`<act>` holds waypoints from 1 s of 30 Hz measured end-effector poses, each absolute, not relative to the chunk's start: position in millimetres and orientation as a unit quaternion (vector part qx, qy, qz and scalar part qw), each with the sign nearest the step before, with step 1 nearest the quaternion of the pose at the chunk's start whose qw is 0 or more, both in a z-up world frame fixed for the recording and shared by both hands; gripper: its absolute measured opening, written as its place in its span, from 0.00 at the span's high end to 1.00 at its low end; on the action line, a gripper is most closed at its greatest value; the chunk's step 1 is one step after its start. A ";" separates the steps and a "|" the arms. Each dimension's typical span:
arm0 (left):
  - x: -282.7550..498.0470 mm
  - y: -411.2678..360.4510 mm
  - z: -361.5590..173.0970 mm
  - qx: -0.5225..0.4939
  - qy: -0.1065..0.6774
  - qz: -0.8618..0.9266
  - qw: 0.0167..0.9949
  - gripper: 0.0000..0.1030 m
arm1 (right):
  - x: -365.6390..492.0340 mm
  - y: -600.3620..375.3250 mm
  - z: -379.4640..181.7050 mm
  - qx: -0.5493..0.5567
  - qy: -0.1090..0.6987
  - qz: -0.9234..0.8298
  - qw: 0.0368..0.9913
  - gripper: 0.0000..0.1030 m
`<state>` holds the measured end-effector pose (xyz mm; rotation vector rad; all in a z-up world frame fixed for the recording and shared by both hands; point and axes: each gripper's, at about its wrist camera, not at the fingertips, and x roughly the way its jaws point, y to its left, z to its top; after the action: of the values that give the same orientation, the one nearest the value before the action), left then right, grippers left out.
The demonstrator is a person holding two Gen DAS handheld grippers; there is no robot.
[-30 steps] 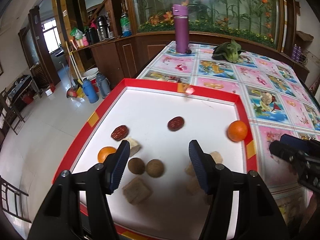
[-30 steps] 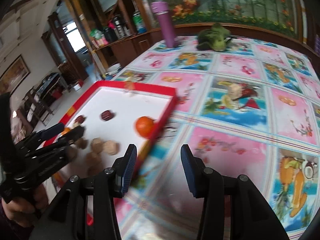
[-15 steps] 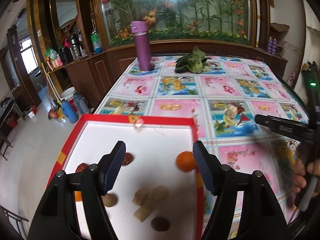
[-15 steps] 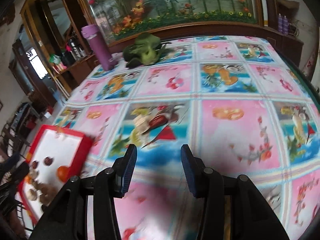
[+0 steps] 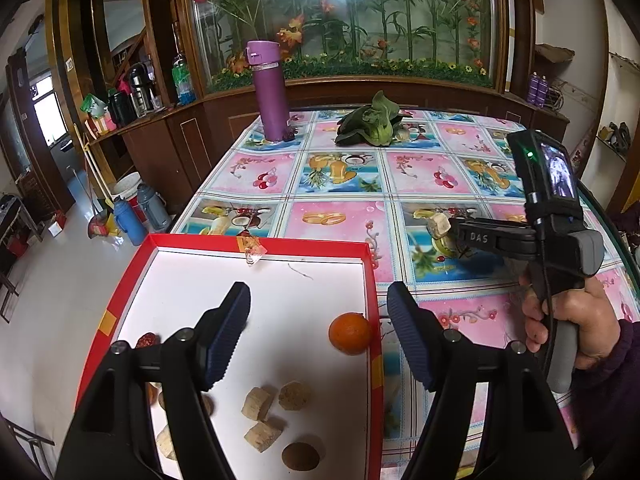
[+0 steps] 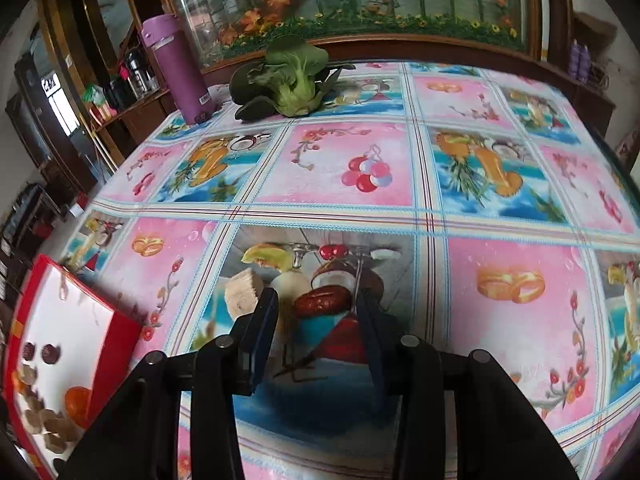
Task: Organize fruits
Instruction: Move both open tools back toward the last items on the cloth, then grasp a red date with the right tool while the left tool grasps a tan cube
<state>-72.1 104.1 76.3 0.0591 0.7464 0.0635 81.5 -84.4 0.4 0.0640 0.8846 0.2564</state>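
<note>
Right wrist view: right gripper (image 6: pixel 317 312) held low over the tablecloth (image 6: pixel 500 184), fingers spread around a date (image 6: pixel 322 301); left gripper (image 5: pixel 318 320) spread above the tray (image 5: pixel 264 246).

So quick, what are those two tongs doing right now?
Left tongs: open, holding nothing, above the red tray.
Right tongs: open around a red date, not gripping.

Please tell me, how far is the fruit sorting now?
Mostly done: an orange, dates and several brown pieces already lie in the red tray. In hand: the right gripper, open, is around a red date on the tablecloth. Left: that date and the pale chunk beside it. The left gripper is open, empty.
</note>
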 end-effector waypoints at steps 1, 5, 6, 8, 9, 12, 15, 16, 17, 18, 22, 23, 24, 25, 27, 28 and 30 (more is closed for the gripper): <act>-70.3 103.9 75.9 0.028 0.366 0.029 0.930 0.30 | 81.4 -81.8 0.4 0.020 0.425 0.120 0.897 0.61; -62.0 102.3 75.1 0.028 0.373 0.025 0.927 0.30 | 82.7 -81.6 -0.9 -0.001 0.425 0.116 0.898 0.70; -58.9 101.3 75.5 0.029 0.374 0.023 0.927 0.30 | 82.3 -84.9 -0.8 0.000 0.426 0.119 0.897 0.70; -50.9 98.0 77.7 0.029 0.374 0.017 0.927 0.30 | 79.5 -96.7 -0.9 0.007 0.428 0.119 0.896 0.70; -44.4 94.7 79.1 0.029 0.373 0.013 0.927 0.30 | 78.2 -101.4 -0.9 0.014 0.429 0.120 0.895 0.70; -27.7 81.7 78.8 0.030 0.379 -0.005 0.925 0.30 | 69.7 -127.9 -0.6 0.053 0.436 0.127 0.890 0.70; -3.7 58.5 72.3 0.033 0.389 -0.020 0.920 0.30 | 57.3 -150.5 -1.8 0.074 0.439 0.123 0.887 0.70; 5.8 49.6 68.9 0.034 0.393 -0.023 0.919 0.30 | 52.4 -157.5 -2.2 0.082 0.438 0.125 0.887 0.70; 13.9 42.0 65.7 0.035 0.395 -0.025 0.918 0.30 | 49.3 -160.8 -2.0 0.085 0.438 0.126 0.886 0.70; 22.1 33.8 62.3 0.036 0.398 -0.025 0.916 0.30 | 46.8 -164.2 -1.9 0.089 0.439 0.126 0.885 0.70; 50.3 6.5 46.1 0.037 0.412 -0.022 0.910 0.30 | 46.2 -167.7 -1.7 0.102 0.445 0.126 0.881 0.70; 55.8 1.4 41.0 0.037 0.417 -0.022 0.908 0.30 | 45.8 -165.9 -1.5 0.097 0.445 0.125 0.882 0.70; 58.8 -0.8 37.6 0.039 0.419 -0.021 0.907 0.30 | 45.1 -163.5 -1.4 0.088 0.444 0.124 0.883 0.69; 62.7 -3.3 32.4 0.042 0.423 -0.015 0.905 0.30 | 44.5 -161.0 -1.3 0.077 0.443 0.123 0.885 0.69; 67.8 -3.9 24.5 0.040 0.430 -0.007 0.902 0.30 | 44.6 -160.2 -1.7 0.069 0.442 0.123 0.886 0.69; 69.4 -3.0 21.1 0.037 0.430 -0.005 0.902 0.30 | 45.3 -161.2 -1.7 0.073 0.444 0.123 0.885 0.69; 72.2 -2.1 16.0 0.037 0.432 0.001 0.901 0.34 | 46.7 -162.9 -2.2 0.076 0.445 0.125 0.883 0.69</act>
<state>72.2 -2.1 16.0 0.0758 0.8926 0.0027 46.7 -162.9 -2.2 0.1585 0.9270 0.2598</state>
